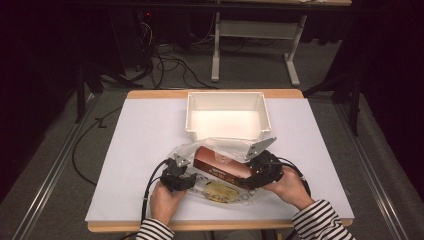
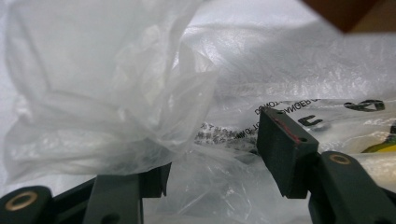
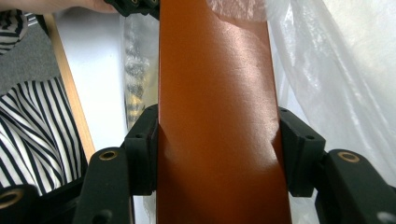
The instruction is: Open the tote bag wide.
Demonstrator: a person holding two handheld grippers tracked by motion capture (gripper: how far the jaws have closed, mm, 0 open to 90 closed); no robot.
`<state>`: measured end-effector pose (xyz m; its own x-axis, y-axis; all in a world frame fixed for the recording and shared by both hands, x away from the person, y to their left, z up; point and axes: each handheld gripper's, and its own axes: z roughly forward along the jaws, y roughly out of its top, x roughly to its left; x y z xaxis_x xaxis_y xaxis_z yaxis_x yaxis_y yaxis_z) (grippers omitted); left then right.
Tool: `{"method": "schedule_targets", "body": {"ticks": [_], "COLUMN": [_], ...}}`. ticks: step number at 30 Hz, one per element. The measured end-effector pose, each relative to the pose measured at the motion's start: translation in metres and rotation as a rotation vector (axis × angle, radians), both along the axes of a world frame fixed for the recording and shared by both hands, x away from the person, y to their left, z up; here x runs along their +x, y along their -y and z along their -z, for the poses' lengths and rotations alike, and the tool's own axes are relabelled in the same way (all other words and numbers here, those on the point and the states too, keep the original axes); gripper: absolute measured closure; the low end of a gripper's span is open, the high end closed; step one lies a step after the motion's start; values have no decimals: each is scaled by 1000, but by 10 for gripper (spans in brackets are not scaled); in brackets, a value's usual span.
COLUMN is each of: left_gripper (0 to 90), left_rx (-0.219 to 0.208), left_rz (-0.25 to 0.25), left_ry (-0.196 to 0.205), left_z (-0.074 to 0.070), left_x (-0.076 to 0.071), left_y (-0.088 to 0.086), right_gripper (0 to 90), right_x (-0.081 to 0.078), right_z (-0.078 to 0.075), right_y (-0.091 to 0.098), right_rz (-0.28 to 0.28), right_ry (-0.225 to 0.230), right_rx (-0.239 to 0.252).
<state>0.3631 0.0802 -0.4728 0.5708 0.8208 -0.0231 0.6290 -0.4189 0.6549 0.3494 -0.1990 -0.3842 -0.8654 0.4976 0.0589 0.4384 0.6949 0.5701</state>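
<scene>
Clearly our right gripper clamped the brown box across its narrow width, the box's long axis running straight away from the jaws toward the left gripper, whose jaws stood apart with the clear plastic bag bunched between them, though we could not tell whether they pinched the film. We held box and bag low over the white counter, the box partly inside the bag's mouth, with the empty white bin just beyond. Farther off lay grey floor, cables and a table frame.
</scene>
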Motion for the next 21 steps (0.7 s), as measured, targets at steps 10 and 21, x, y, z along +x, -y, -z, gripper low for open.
{"method": "schedule_targets", "body": {"ticks": [10, 21], "left_gripper": [471, 472], "left_rx": [0, -6], "left_rz": [0, -4], "left_ry": [-1, 14], "left_z": [0, 1], "left_x": [0, -2], "left_y": [0, -1], "right_gripper": [429, 428], "right_x": [2, 4], "right_z": [-9, -15], "right_y": [5, 7], "right_rz": [12, 23], "right_ry": [7, 11], "right_rx": [16, 4]}}
